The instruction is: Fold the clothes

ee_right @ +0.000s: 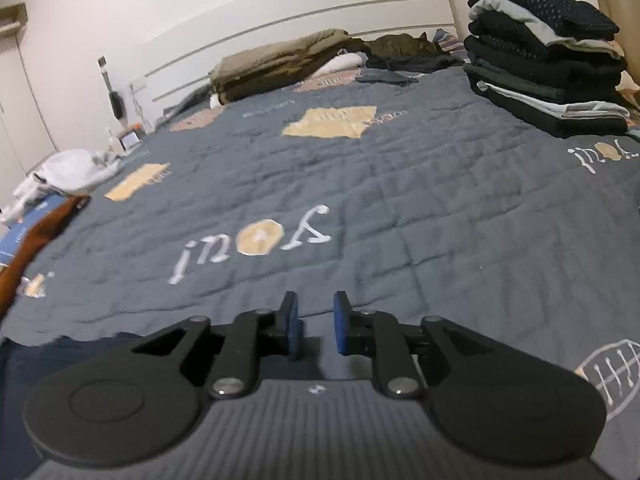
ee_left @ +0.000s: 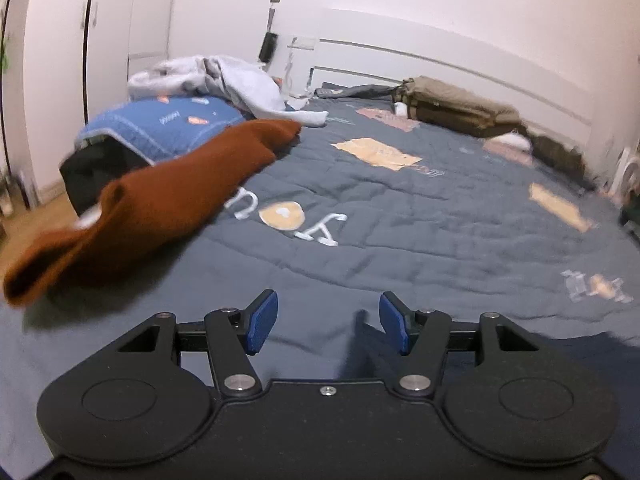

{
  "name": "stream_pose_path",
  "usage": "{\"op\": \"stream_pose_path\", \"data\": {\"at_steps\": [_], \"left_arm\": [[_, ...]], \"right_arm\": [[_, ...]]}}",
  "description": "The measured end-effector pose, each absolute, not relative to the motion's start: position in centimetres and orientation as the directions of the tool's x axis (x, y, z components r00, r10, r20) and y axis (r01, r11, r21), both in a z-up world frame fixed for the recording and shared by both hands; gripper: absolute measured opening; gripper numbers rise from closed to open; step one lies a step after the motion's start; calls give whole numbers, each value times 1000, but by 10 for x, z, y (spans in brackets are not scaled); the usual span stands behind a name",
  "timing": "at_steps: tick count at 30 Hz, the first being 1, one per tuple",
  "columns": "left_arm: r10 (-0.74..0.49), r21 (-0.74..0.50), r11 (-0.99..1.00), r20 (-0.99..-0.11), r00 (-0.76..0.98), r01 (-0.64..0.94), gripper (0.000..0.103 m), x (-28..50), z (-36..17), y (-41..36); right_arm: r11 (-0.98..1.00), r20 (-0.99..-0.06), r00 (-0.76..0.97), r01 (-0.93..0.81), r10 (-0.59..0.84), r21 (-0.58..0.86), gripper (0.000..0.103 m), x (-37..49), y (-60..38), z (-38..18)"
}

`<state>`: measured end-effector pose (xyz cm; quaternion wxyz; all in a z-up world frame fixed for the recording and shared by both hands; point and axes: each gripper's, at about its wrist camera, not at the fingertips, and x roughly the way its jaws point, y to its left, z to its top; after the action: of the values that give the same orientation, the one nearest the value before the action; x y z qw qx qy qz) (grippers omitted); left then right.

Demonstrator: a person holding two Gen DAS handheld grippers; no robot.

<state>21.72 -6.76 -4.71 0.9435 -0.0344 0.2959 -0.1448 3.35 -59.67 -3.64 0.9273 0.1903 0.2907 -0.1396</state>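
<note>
The rust garment (ee_left: 160, 196) lies soft and limp at the quilt's (ee_left: 400, 220) left edge, likely best pinched at 2 corners, while left gripper (ee_left: 328, 322) gapes wide and right gripper (ee_right: 316, 326) narrowly, both empty

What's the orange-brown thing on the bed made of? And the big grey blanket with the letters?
The rust-brown garment looks like soft, matte knit or fleece: it slumps in thick folds without shine, though blur hides the weave. The grey bedspread looks like quilted cotton-like fabric: stitched lines puff it into squares, with printed or sewn tan patches.
</note>
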Motion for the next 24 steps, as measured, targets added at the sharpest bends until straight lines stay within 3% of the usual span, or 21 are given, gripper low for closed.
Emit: {"op": "stream_pose_path", "data": {"at_steps": [6,9,14,24], "left_arm": [[-424,-261,906,-550,720,334,56,166,-33,-82],[-470,-279,882,-549,691,379,58,136,-32,-93],[-538,-323,842,-563,627,432,60,93,-42,-104],[-674,-584,731,-536,509,353,62,24,-75,-83]], "right_arm": [[918,-579,815,247,-23,311,37,4,-542,-11],[921,-581,814,209,21,327,40,-16,-513,-11],[911,-602,794,181,87,370,42,-46,-480,-23],[848,-606,786,235,122,475,42,-114,-448,-48]]}}
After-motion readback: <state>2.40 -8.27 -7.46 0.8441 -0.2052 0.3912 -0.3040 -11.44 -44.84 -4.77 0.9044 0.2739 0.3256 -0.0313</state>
